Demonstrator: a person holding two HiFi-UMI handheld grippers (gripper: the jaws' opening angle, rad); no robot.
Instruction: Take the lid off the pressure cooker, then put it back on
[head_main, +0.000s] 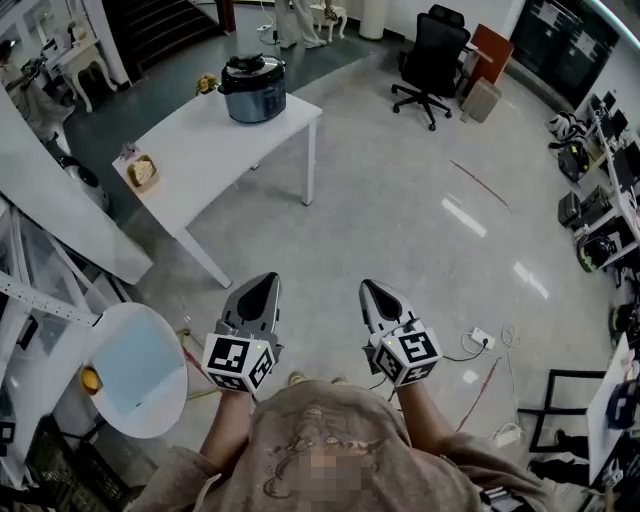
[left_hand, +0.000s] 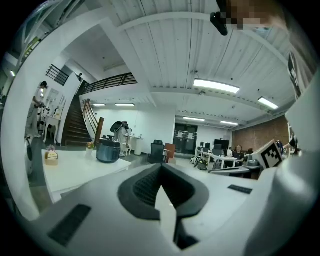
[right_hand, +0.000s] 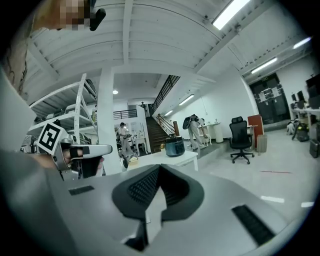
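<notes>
A white table (head_main: 232, 142) carries the pressure cooker (head_main: 253, 88) and a tan object (head_main: 142, 172)

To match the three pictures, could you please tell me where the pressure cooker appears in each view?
Head view: pressure cooker upper left, on the white table.
Left gripper view: left of centre, on that table.
Right gripper view: just right of centre, on it.
Shared landmark: the white table.

The pressure cooker (head_main: 253, 95) is dark blue-grey, its lid (head_main: 250, 66) black; the surface (head_main: 205, 150) is white. The left tongs (head_main: 262, 285) and right tongs (head_main: 372, 292) are pale grey with black ribbed pads (left_hand: 145, 187), each bearing a cube (head_main: 238, 362) of black-and-white square markers. The far office chair (head_main: 432, 60) is black, the floor (head_main: 400, 200) glossy grey.
</notes>
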